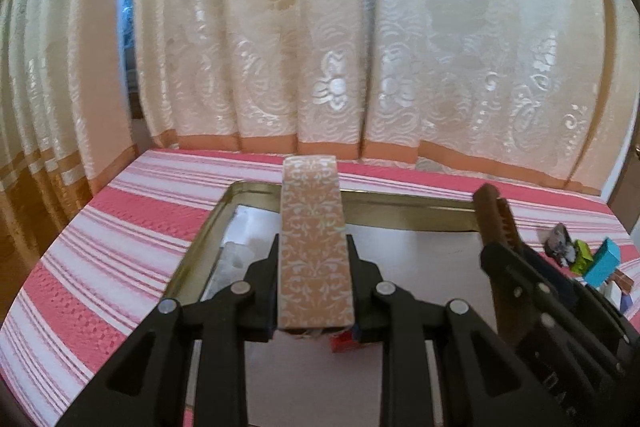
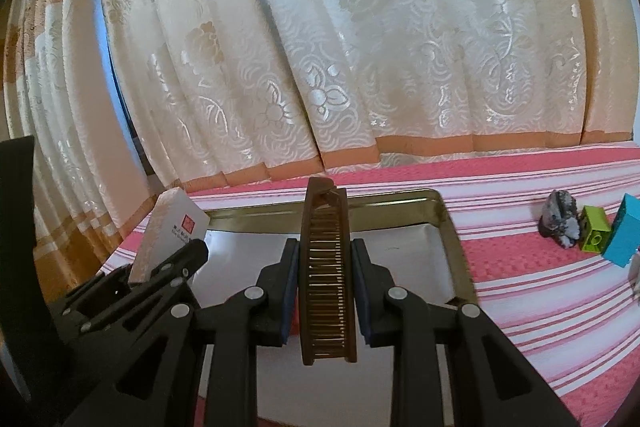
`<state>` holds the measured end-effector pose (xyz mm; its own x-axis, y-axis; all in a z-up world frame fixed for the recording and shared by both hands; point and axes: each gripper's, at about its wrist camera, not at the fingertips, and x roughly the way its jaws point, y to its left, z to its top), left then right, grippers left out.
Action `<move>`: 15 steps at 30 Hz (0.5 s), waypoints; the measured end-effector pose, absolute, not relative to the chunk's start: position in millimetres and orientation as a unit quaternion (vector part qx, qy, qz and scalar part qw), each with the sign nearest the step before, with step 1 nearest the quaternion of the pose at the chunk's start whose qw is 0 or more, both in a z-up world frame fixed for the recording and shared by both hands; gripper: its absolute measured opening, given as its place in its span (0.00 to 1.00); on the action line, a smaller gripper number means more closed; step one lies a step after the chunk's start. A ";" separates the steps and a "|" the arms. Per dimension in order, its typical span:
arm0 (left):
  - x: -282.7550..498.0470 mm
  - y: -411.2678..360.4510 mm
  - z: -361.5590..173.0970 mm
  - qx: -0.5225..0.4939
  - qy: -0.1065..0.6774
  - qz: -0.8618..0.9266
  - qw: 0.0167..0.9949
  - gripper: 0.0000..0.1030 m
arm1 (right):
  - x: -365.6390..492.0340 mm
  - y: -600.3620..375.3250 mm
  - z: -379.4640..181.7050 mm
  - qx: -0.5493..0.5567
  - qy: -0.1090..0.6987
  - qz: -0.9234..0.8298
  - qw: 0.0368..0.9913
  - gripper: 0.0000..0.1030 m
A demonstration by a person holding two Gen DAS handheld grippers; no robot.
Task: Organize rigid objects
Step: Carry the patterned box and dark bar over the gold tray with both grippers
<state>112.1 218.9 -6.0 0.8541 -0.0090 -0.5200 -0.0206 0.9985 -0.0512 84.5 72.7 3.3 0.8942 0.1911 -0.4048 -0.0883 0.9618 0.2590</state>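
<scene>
**Both grippers loaded above the tray — placement pending**

Left gripper (image 1: 314,267) is clamped on a long patterned box (image 1: 312,235), peach with a pale scroll print, which sticks forward from the pads at centre frame in the left wrist view. Right gripper (image 2: 324,283) is clamped on a brown comb (image 2: 326,275), teeth facing the camera, centre frame in the right wrist view. Both loads hang over a gold-rimmed tray (image 1: 404,207) with a pale floor, which sits on the pink striped cloth (image 1: 120,227).

At right of the right wrist view, still out on the cloth: a grey stone (image 2: 560,219), a green brick (image 2: 596,235) and a teal block (image 2: 624,231), bunched close together.

Judgement: the step is setting both items down inside the tray. To do it well, lower each until its underside meets the floor before releasing. Lay the box parallel to a rim and the comb flat alongside it, so room remains for the three pieces outside. The grippers are near each other; release one at a time to avoid a knock.
</scene>
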 end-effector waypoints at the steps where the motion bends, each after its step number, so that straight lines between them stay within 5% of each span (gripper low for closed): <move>1: 113.2 220.9 -6.9 -0.029 0.272 0.005 0.962 0.23 | 87.1 74.5 2.6 0.118 0.221 0.071 0.965 0.27; 15: 117.3 220.1 -14.9 0.002 0.280 0.036 0.959 0.23 | 93.8 74.5 -8.6 0.102 0.244 0.068 0.962 0.27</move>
